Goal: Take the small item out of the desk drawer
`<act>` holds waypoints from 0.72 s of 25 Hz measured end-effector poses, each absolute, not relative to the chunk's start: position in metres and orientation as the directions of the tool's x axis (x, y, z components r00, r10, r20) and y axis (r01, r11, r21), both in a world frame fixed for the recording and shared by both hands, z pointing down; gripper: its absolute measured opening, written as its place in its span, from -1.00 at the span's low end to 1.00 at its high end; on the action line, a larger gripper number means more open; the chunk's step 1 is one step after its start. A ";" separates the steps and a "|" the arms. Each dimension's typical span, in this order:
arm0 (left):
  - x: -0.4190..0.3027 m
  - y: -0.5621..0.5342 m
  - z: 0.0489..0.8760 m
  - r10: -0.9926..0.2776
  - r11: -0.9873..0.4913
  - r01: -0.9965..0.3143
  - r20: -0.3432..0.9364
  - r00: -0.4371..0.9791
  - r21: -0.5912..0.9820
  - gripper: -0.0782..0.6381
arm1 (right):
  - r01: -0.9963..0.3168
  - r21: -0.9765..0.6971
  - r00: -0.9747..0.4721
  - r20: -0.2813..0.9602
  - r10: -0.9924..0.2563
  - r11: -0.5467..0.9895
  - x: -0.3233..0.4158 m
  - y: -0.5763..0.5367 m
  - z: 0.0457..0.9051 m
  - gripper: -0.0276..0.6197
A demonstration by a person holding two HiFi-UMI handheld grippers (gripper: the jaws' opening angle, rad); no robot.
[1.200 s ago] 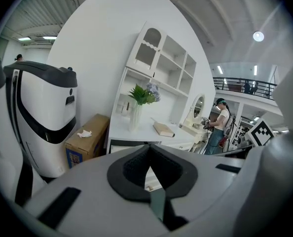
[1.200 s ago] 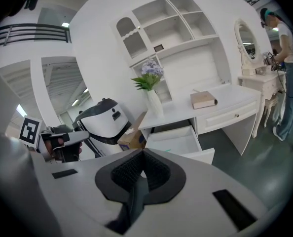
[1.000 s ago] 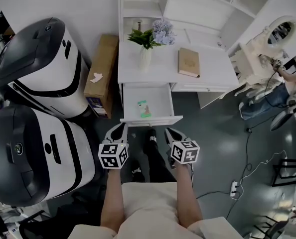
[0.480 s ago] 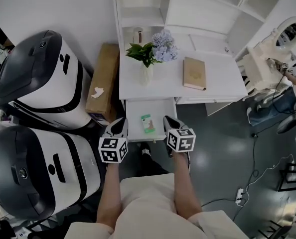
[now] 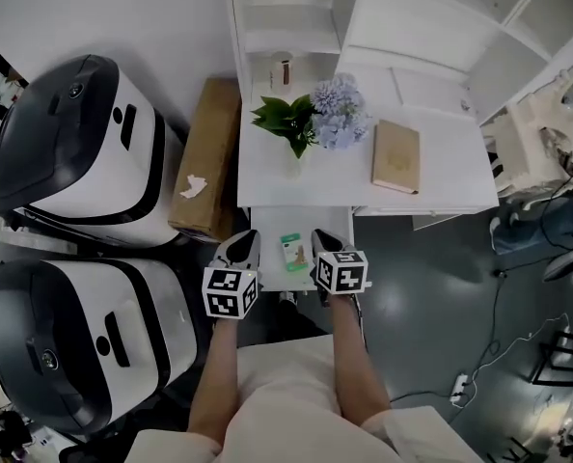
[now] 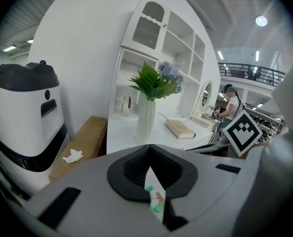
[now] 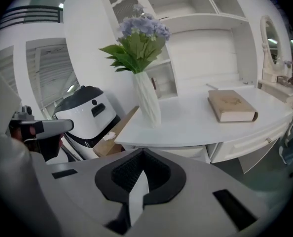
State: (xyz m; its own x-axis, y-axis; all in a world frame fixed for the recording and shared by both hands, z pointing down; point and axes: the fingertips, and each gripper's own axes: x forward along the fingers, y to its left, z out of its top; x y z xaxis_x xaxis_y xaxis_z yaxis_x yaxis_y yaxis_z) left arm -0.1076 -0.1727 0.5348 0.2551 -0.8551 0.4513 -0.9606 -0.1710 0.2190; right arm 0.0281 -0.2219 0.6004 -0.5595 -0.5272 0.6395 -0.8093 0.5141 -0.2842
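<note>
We are holding both grippers just over the front edge of the open drawer (image 5: pixel 270 228), which juts out from under the white table (image 5: pixel 267 174). The small item (image 5: pixel 292 252), a flat white-and-green packet, is lying on the drawer floor between the two grippers, nearer the front than the back.

The left gripper (image 5: pixel 245 247) is showing its jaws drawn together to a thin slit and gripping nothing; through that slit we are glimpsing the packet below. The right gripper (image 5: pixel 321 243) is likewise fully closed and empty.

We are judging the reach as the step in hand, with the pick not yet begun. To do it well, we are advising these moves:
- Spread one gripper's jaws wide before lowering it, since closed jaws would only push the packet about.
- Come down steeply, clear of the drawer's front lip.
- Straddle the packet's narrow width and close on its edges, because it probably lies too flat for a grip from above.
- Keep the other gripper aside.
</note>
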 end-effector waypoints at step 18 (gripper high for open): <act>-0.099 -0.196 0.590 -0.795 -0.144 -0.962 0.551 0.252 0.232 -0.73 | -0.772 -0.390 -0.587 0.739 -0.330 0.502 -0.011 -0.235 0.718 -0.69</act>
